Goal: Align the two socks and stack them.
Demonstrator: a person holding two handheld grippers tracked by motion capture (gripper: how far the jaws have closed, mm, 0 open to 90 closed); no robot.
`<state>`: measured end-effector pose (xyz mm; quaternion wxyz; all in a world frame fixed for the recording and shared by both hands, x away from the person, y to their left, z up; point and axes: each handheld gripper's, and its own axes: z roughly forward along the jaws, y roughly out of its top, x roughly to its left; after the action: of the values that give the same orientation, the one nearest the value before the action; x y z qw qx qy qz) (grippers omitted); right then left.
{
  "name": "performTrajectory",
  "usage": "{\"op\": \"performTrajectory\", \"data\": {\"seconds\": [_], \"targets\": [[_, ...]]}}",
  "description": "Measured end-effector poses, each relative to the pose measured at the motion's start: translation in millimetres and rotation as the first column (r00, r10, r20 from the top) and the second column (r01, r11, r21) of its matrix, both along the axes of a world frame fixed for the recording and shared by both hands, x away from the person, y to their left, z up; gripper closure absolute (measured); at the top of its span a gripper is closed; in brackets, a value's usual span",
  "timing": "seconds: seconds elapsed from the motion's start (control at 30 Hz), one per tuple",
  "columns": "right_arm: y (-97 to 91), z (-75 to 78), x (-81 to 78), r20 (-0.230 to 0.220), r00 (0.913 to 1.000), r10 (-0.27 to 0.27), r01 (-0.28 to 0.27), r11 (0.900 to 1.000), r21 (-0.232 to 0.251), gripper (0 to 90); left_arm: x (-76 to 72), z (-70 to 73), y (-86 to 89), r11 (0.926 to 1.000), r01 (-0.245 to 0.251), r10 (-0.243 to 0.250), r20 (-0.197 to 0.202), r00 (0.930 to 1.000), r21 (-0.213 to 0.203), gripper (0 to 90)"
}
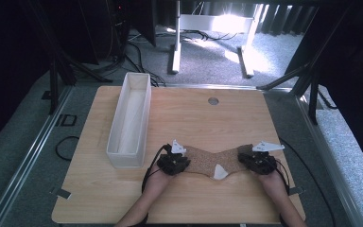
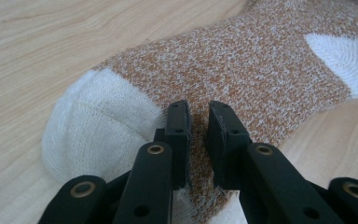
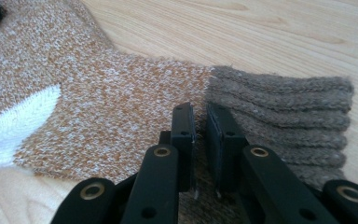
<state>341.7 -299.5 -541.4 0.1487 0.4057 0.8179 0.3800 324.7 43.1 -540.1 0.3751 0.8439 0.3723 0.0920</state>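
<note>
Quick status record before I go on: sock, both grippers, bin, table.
sock: flat on table, brown-orange knit, white toe and heel, grey-brown ribbed cuff
left gripper: jaws pinched on sock fabric beside the white toe
right gripper: jaws pinched on sock where the cuff begins
bin: long white box, left of sock, apart from it
table: light wood

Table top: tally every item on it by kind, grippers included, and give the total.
Socks: 1, the sock, speckled brown with white toe and heel and a grey-brown cuff
Bins: 1, the white bin, long and open-topped
Grippers: 2, the left gripper pinching the toe end and the right gripper pinching the cuff end
Total: 4
</note>
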Motion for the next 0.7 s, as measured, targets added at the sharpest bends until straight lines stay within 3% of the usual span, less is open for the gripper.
{"op": "performTrajectory", "data": {"seconds": [0.37, 0.7], "targets": [[-4.1, -2.1, -13.5, 0.003, 1.0, 0.005, -0.005, 0.9995, 0.032, 81.3, -14.2, -1.7, 1.6, 0.9998, 0.002, -0.002, 0.0, 1.0, -0.02, 79.2], [-5.9, -2.4, -24.6, 0.003, 0.9998, 0.018, -0.018, 0.9994, 0.029, 81.3, -28.2, -2.6, 2.1, 0.9993, 0.024, -0.024, 0.0, 0.9997, -0.027, 78.9]]}}
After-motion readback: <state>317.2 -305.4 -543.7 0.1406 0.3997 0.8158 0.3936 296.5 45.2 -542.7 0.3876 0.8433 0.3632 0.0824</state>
